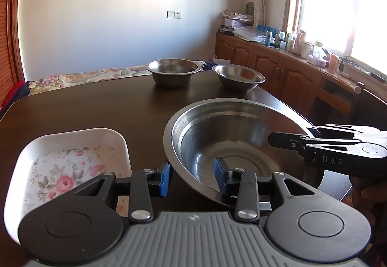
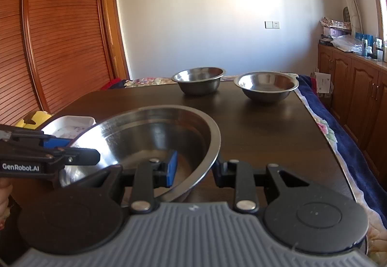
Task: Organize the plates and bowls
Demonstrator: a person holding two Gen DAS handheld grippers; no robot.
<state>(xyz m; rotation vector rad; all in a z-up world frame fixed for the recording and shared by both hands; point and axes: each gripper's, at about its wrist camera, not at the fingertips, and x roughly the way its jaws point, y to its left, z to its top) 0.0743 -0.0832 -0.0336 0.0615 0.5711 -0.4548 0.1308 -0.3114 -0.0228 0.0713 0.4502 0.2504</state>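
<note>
A large steel bowl (image 1: 229, 141) (image 2: 150, 136) sits near the front of the dark table (image 1: 96, 107). My left gripper (image 1: 193, 178) straddles its left rim, one blue pad outside and one inside, shut on it. My right gripper (image 2: 194, 170) grips the opposite rim the same way, its blue pad against the inner wall. Each gripper shows in the other's view: the right gripper (image 1: 290, 136) and the left gripper (image 2: 79, 151). A white dish with a flower pattern (image 1: 67, 158) (image 2: 70, 124) lies left of the bowl. Two small steel bowls (image 1: 173, 71) (image 1: 238, 76) stand at the far edge.
A bed with a flowered cover (image 1: 84, 77) runs behind the table. Wooden cabinets (image 1: 278, 66) with clutter on top line the right wall under the window. A yellow object (image 2: 36, 118) sits beyond the table's left edge. A hand (image 1: 370, 194) holds the right gripper.
</note>
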